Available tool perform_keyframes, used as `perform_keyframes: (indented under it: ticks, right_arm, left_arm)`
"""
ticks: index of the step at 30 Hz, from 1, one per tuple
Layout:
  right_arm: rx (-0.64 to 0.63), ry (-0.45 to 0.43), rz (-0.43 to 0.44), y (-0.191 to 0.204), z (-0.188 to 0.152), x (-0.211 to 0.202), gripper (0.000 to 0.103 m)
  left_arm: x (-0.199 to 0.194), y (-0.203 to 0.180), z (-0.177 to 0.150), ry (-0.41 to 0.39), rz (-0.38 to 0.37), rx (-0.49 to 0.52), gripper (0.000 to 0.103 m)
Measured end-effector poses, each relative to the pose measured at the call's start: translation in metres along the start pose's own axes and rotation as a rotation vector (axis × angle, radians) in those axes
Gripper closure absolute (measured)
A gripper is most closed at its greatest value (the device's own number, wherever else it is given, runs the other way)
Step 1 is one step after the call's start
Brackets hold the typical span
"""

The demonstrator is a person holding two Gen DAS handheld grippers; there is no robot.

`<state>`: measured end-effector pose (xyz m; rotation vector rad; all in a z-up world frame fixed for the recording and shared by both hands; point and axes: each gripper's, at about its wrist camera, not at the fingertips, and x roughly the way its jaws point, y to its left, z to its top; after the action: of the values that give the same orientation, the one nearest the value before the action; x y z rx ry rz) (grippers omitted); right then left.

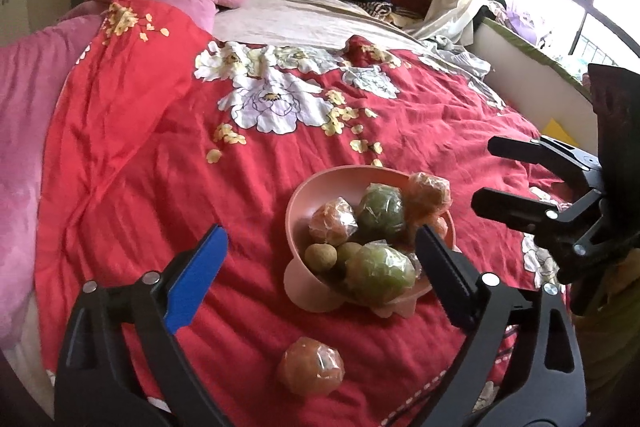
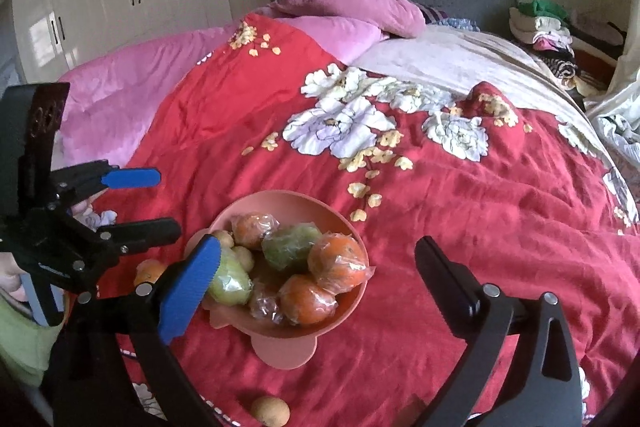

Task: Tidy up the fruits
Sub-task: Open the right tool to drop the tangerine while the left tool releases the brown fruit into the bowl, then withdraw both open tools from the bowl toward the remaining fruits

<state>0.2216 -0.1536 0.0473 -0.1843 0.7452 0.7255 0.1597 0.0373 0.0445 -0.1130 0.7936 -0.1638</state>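
In my left wrist view, my left tongs (image 1: pixel 320 259) hang released over the red floral quilt (image 1: pixel 160 167), with a wrapped orange (image 1: pixel 311 366) lying loose at lower centre. Just above it, mid-frame, the pink footed bowl (image 1: pixel 316 187) holds wrapped oranges, green fruits and small brown ones. At the right edge, my right tongs (image 1: pixel 482 175) are spread, holding nothing. In my right wrist view, a small brown fruit (image 2: pixel 270 410) sits on the quilt at the bottom edge.
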Motion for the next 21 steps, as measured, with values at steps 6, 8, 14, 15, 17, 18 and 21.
perform_keyframes:
  ticks: [6, 8, 14, 15, 17, 18, 21]
  right_arm:
    - [-0.007, -0.019, 0.005, 0.005, -0.002, -0.011, 0.005]
    - [-0.011, -0.023, 0.004, 0.008, -0.003, -0.015, 0.005]
    - [-0.016, -0.028, -0.002, 0.014, -0.009, -0.021, 0.005]
    - [-0.015, -0.028, -0.006, 0.014, -0.011, -0.023, 0.005]
    - [-0.010, -0.027, -0.004, 0.015, -0.014, -0.025, 0.005]
    - [-0.006, -0.026, 0.000, 0.015, -0.016, -0.026, 0.005]
    - [-0.004, -0.023, -0.004, 0.017, -0.023, -0.030, 0.005]
  left_arm:
    - [-0.010, -0.003, -0.001, -0.019, 0.010, -0.001, 0.010]
    - [-0.014, -0.003, -0.002, -0.028, 0.021, -0.002, 0.010]
    - [-0.022, -0.005, -0.005, -0.038, 0.025, -0.003, 0.010]
    - [-0.023, -0.005, -0.006, -0.038, 0.026, -0.004, 0.010]
    - [-0.026, -0.005, -0.011, -0.039, 0.032, -0.008, 0.010]
    - [-0.028, -0.005, -0.014, -0.038, 0.034, -0.009, 0.010]
    - [-0.032, -0.004, -0.020, -0.037, 0.042, -0.016, 0.010]
